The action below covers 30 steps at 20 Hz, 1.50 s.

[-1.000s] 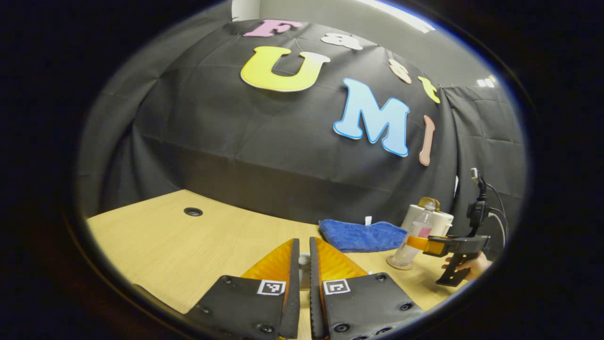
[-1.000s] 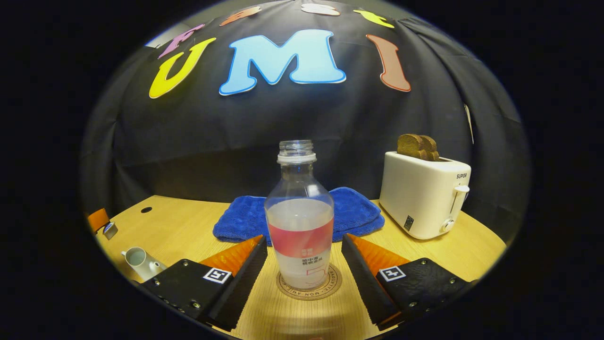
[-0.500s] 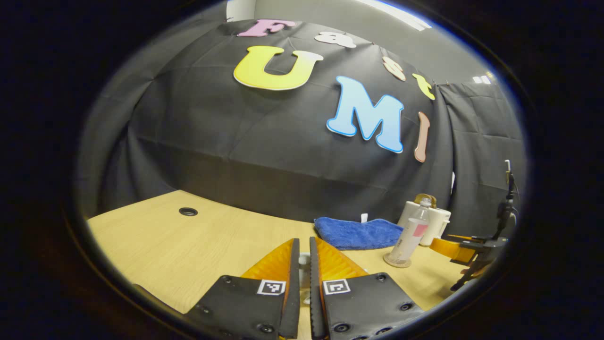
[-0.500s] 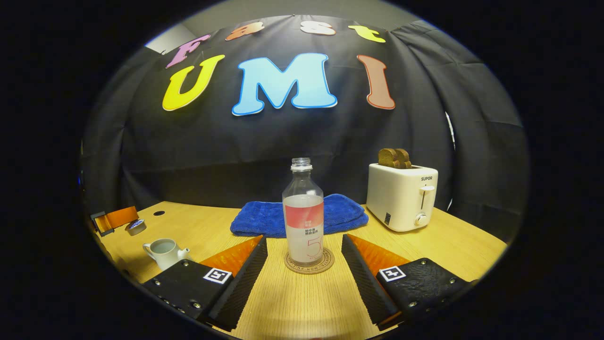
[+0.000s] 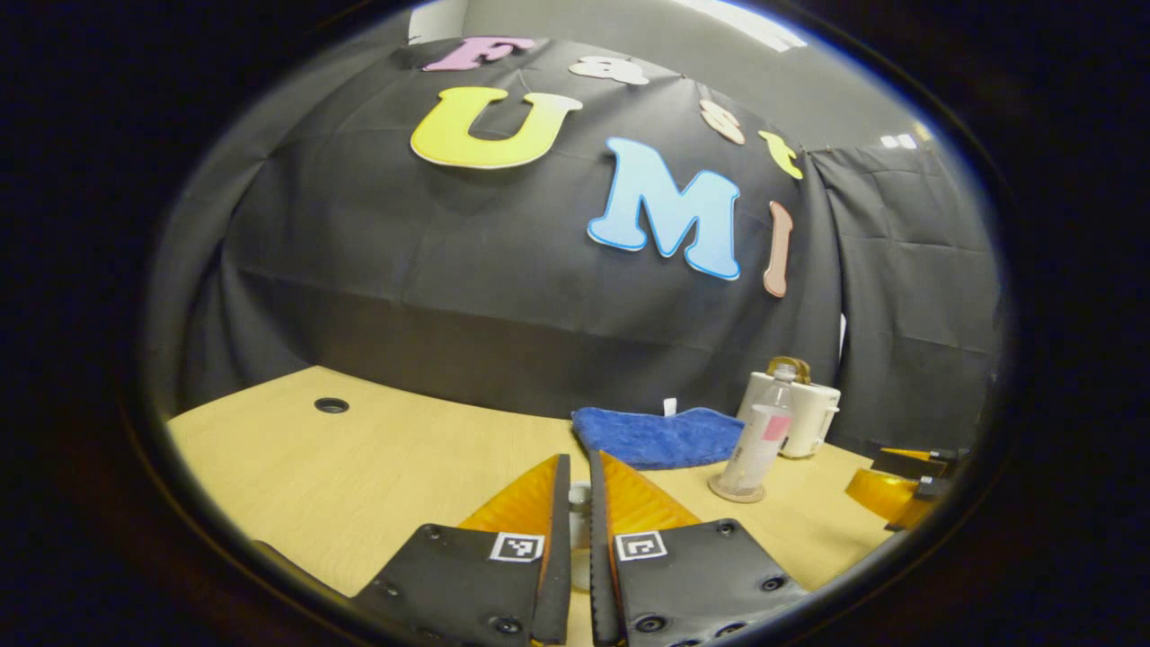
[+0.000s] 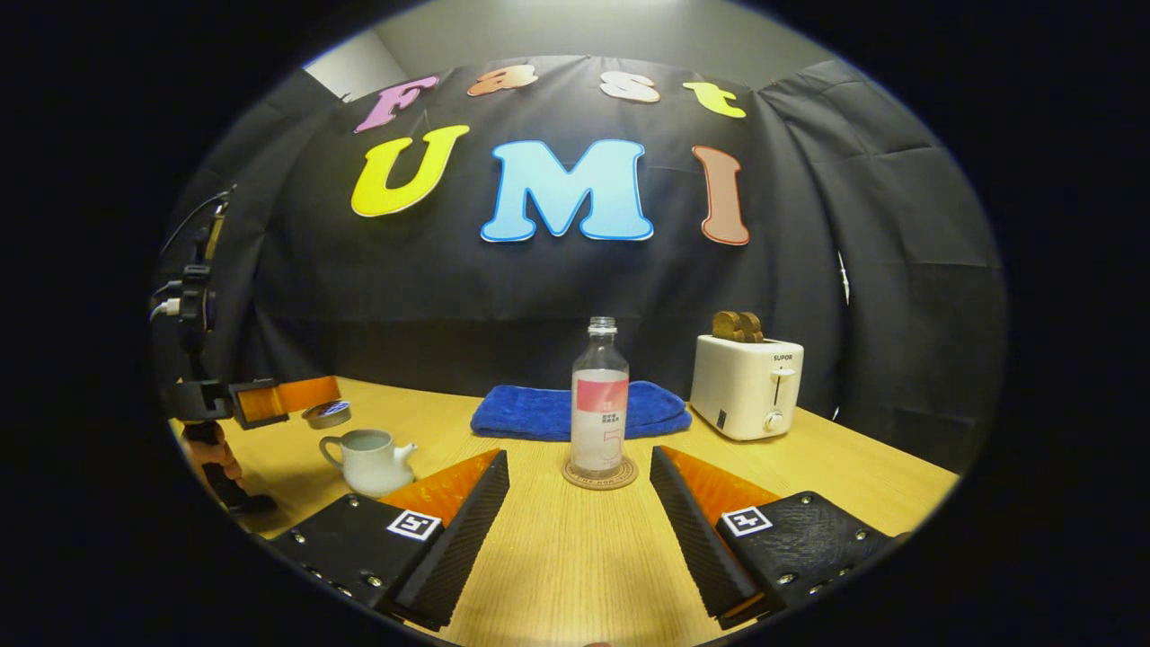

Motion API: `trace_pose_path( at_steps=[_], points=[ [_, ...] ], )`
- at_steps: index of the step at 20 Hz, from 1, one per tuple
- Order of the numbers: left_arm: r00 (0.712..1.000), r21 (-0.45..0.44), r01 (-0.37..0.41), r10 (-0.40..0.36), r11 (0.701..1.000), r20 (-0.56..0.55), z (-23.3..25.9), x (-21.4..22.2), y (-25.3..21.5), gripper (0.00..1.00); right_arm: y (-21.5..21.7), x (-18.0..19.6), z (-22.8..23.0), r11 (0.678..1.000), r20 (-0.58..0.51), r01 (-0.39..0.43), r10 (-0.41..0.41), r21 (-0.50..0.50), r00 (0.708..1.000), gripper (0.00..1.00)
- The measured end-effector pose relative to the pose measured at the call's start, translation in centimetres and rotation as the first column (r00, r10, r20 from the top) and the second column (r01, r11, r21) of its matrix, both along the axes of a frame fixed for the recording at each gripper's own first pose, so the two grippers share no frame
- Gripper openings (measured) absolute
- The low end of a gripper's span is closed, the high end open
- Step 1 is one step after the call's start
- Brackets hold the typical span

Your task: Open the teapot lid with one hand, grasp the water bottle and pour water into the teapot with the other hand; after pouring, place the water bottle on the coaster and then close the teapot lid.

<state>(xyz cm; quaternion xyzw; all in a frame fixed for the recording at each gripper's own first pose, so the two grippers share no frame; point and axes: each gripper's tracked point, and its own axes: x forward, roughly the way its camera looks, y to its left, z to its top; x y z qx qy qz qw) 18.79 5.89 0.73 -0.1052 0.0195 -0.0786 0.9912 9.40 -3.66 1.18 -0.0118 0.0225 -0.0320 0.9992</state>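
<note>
Holding teapot lid (image 6: 325, 412) pinched in my left gripper (image 5: 579, 530), small, hard, slippery, gripped by its knob | teapot (image 6: 368, 461) open below-right of it | water bottle (image 6: 599, 409) upright on coaster (image 6: 599, 474) | right gripper (image 6: 579, 517) spread, empty, now farther back from the bottle.
</note>
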Motion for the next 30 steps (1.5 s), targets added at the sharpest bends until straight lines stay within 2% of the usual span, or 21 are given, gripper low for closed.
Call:
trace_pose_path(
  at_steps=[2,5,8,9,10,13,21,25,27,28,29,30],
  points=[
    [1.0,0.022,0.005,-0.005,1.0,0.002,0.0,0.3,-0.6,0.15,1.1,-0.6,-0.9,0.999,-0.017,-0.031,0.031,0.009,0.999,0.98],
    [1.0,0.057,0.023,-0.022,0.998,-0.016,-0.5,0.9,-2.4,0.18,2.1,-0.9,-0.7,0.998,-0.019,-0.065,0.066,0.027,0.998,0.98],
    [0.999,0.078,0.036,-0.033,0.996,-0.036,-1.1,1.2,-4.0,0.18,1.8,-1.0,-0.5,0.998,-0.005,-0.064,0.064,0.029,0.998,0.98],
    [0.998,0.094,0.037,-0.033,0.995,-0.045,-1.5,1.4,-4.4,0.15,1.8,-1.0,-0.4,0.997,-0.003,-0.066,0.066,0.033,0.998,0.98],
    [0.998,0.111,0.033,-0.027,0.993,-0.054,-1.9,1.6,-4.4,0.18,1.8,-1.1,-0.3,0.997,0.001,-0.068,0.068,0.04,0.998,0.98],
    [0.997,0.126,0.02,-0.01,0.992,-0.078,-3.2,1.8,-4.3,0.18,1.9,-1.2,-0.1,0.995,0.009,-0.078,0.078,0.06,0.997,0.98],
    [0.998,0.144,0.004,0.006,0.99,-0.067,-3.1,1.9,-4.5,0.16,2.1,-1.1,-0.4,0.995,0.007,-0.087,0.087,0.043,0.996,0.98],
    [0.998,0.172,0.002,0.009,0.985,-0.063,-3.1,1.8,-4.8,0.2,2.1,-1.0,-0.8,0.995,-0.003,-0.091,0.091,0.044,0.996,0.98],
    [0.998,0.182,0.002,0.009,0.983,-0.061,-2.9,1.6,-5.0,0.17,2.0,-0.9,-0.8,0.995,-0.006,-0.088,0.088,0.04,0.996,0.98],
    [0.998,0.18,0.007,0.004,0.984,-0.064,-2.9,1.6,-5.3,0.19,2.0,-0.9,-0.9,0.995,-0.007,-0.088,0.088,0.039,0.996,0.98],
    [0.998,0.178,0.003,0.009,0.984,-0.063,-2.9,1.5,-5.4,0.28,1.9,-0.8,-1.0,0.996,-0.011,-0.083,0.083,0.035,0.996,0.98],
    [0.998,0.175,-0.005,0.016,0.985,-0.06,-2.6,1.3,-5.3,0.29,1.7,-0.7,-1.2,0.996,-0.015,-0.079,0.08,0.031,0.997,0.98]
  ],
)
